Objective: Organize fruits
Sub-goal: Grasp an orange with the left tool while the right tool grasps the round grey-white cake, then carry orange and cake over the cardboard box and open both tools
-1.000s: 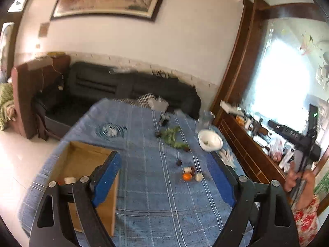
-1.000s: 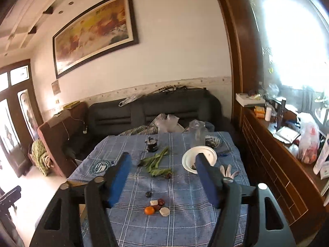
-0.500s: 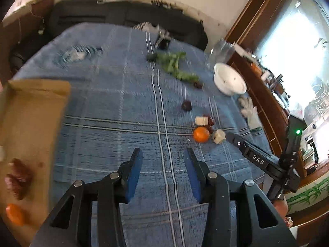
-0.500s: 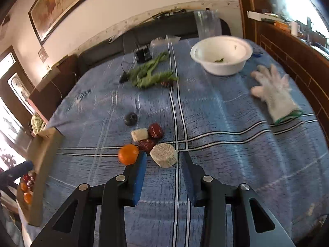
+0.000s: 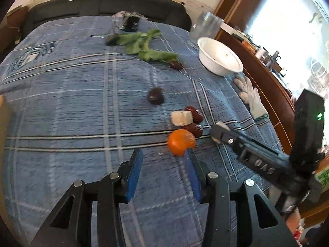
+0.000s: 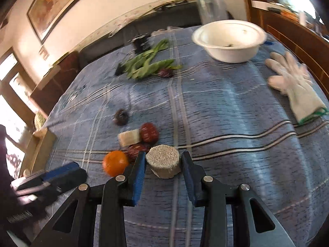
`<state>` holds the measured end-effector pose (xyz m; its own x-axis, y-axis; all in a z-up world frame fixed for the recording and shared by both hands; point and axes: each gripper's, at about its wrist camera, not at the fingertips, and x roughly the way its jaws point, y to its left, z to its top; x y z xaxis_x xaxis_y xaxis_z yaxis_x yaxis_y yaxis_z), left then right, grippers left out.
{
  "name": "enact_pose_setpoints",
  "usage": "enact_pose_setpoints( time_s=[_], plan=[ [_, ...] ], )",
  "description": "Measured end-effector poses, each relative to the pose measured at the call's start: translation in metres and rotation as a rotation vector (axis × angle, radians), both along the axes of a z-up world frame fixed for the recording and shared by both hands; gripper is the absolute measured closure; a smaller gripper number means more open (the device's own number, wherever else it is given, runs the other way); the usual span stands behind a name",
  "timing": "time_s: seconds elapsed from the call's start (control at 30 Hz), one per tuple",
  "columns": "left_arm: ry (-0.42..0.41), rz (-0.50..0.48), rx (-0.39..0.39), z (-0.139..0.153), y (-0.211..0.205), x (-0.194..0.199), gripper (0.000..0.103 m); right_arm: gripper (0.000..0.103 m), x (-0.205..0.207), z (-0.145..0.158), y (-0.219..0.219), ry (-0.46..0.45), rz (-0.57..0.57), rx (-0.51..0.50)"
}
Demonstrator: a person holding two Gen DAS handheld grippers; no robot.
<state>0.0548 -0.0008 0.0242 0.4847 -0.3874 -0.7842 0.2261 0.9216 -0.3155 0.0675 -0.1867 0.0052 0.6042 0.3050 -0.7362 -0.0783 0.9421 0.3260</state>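
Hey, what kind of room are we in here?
Probably a home living room: a dark sofa stands behind a table under a blue checked cloth, a framed painting hangs on the wall, and a wooden sideboard runs along one side.

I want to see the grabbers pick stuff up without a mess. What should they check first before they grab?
1. Round beige piece sits between the right gripper fingers: ok.
2. Right fingers squeezing it yet: cannot tell; thin gaps seem to show on both sides.
3. Orange lined up with the left gripper: not ok, it sits by the right-hand finger, off centre.
4. Left gripper open wide enough for the orange: ok.
5. Red fruits clear of the right gripper: not ok, one lies against its left finger.
6. The two grippers clear of each other: ok, though close.
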Motion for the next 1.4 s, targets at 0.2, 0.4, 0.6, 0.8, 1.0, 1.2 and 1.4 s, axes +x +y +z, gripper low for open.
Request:
enact_pose_setpoints(
  time_s=[0.2, 0.4, 0.6, 0.8, 1.0, 1.2, 1.4],
  plan=[
    [-0.023, -0.046, -0.003, -0.011, -0.021, 0.011, 0.061, 0.065, 0.002, -0.001, -0.025, 0.020, -0.068, 0.072],
    [-0.053, -0.044, 0.029, -0.012, -0.030, 0.013, 0.063, 0.065, 0.000, -0.002, -0.020, 0.019, -0.058, 0.063],
    [-0.049, -0.001, 0.029, -0.002, -0.017, 0.001, 0.074, 0.065, -0.008, 0.003, -0.012, -0.029, -0.047, 0.008],
    [-0.101, 0.112, -0.028, 0.039, 0.036, -0.042, 0.073, 0.065, -0.018, 0.010, 0.000, -0.086, -0.016, -0.023],
    [-0.168, 0.267, -0.031, 0.072, 0.116, -0.100, 0.073, 0.065, -0.030, 0.013, 0.016, -0.139, -0.038, -0.148],
    [-0.234, 0.382, 0.025, 0.108, 0.201, -0.146, 0.073, 0.065, -0.060, 0.054, 0.044, -0.196, 0.013, -0.145],
    [-0.250, 0.435, 0.113, 0.140, 0.264, -0.153, 0.073, 0.065, -0.079, 0.126, 0.118, -0.273, 0.179, -0.075]
  ],
)
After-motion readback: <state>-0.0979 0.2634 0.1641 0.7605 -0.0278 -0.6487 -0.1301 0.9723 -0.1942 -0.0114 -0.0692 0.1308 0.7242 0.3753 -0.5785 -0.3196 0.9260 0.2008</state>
